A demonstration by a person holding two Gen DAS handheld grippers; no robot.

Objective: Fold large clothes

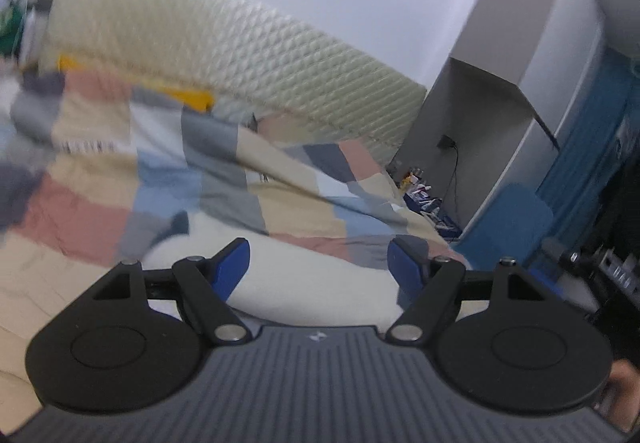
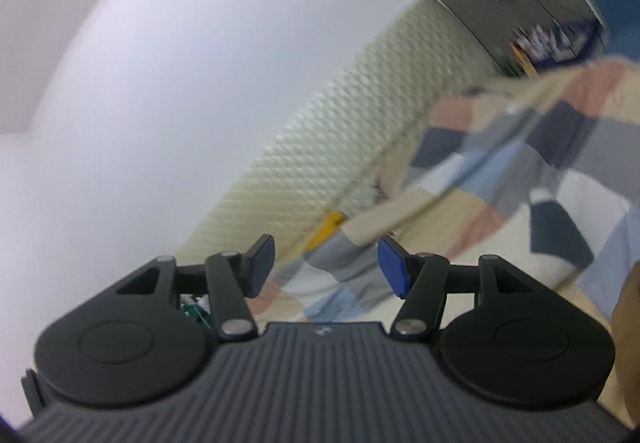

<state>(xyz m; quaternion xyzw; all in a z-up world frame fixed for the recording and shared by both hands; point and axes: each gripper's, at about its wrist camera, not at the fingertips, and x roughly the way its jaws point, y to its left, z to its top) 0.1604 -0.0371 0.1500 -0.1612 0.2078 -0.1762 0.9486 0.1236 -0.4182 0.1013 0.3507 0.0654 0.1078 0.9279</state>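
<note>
**Above the bed, both grippers free of the cloth**

Over the patchwork bedspread my left gripper points forward and a little down, its view tilted so the bed slopes away to the right. Its blue-padded fingers are spread wide and released, with nothing between them. Past them, lower on the bed, lies a pale cream garment, a soft rounded heap resting on the bedspread; the blur hides its folds. Behind the bed stands the cream quilted headboard, a yellow item tucked at its foot, and to the right a grey cabinet beside blue fabric.

My right gripper is held about level and rolled hard over, so the white wall fills the left of its view and the headboard runs diagonally. Its fingers are also parted and empty, a bit less wide than the left pair. Beyond them the bedspread shows in a smear, with a strip of the cream garment at lower right. At the right edge of that view, part of my hand shows beside the gripper body.
</note>
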